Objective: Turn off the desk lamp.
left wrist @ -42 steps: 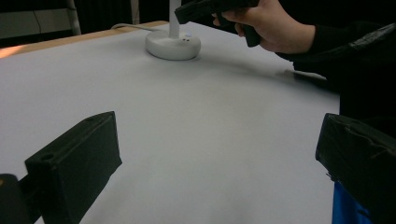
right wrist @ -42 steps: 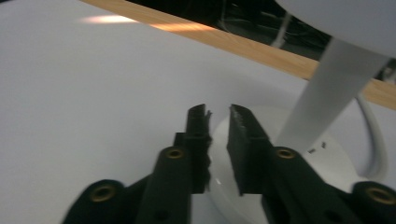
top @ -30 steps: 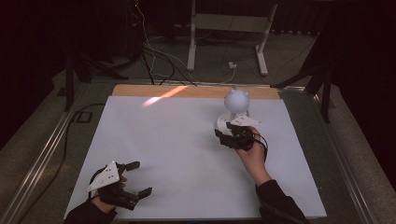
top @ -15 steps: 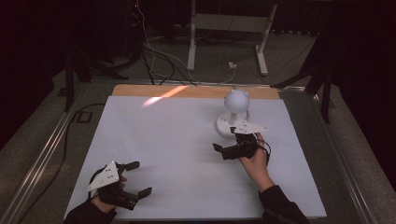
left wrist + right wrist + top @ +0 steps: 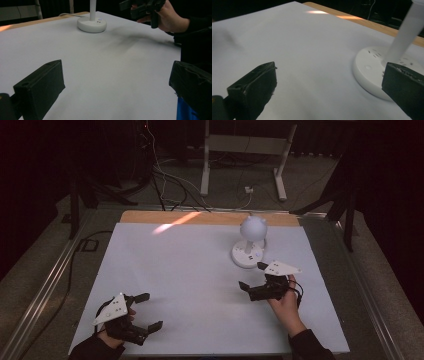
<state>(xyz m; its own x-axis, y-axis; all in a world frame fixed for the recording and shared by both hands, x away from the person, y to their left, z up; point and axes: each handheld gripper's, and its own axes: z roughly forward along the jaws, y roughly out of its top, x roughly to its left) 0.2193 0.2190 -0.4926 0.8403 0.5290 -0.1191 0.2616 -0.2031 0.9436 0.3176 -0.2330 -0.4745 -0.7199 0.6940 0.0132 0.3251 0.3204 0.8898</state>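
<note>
- The small white table lamp with a round base, thin stem and ball-shaped head stands upright on the white-covered worktop, toward its far right.
- The right claw hovers just in front of the lamp base, apart from it; its jaws have just been opening and now stand wide with nothing between them.
- The right gripper view shows small holes in the lamp base, too small to tell from above.
- The left claw sits near the worktop's near left corner, jaws spread wide and empty.
- The left gripper view shows the lamp's base and the right claw in a hand, with a dark shadow under it.
</note>
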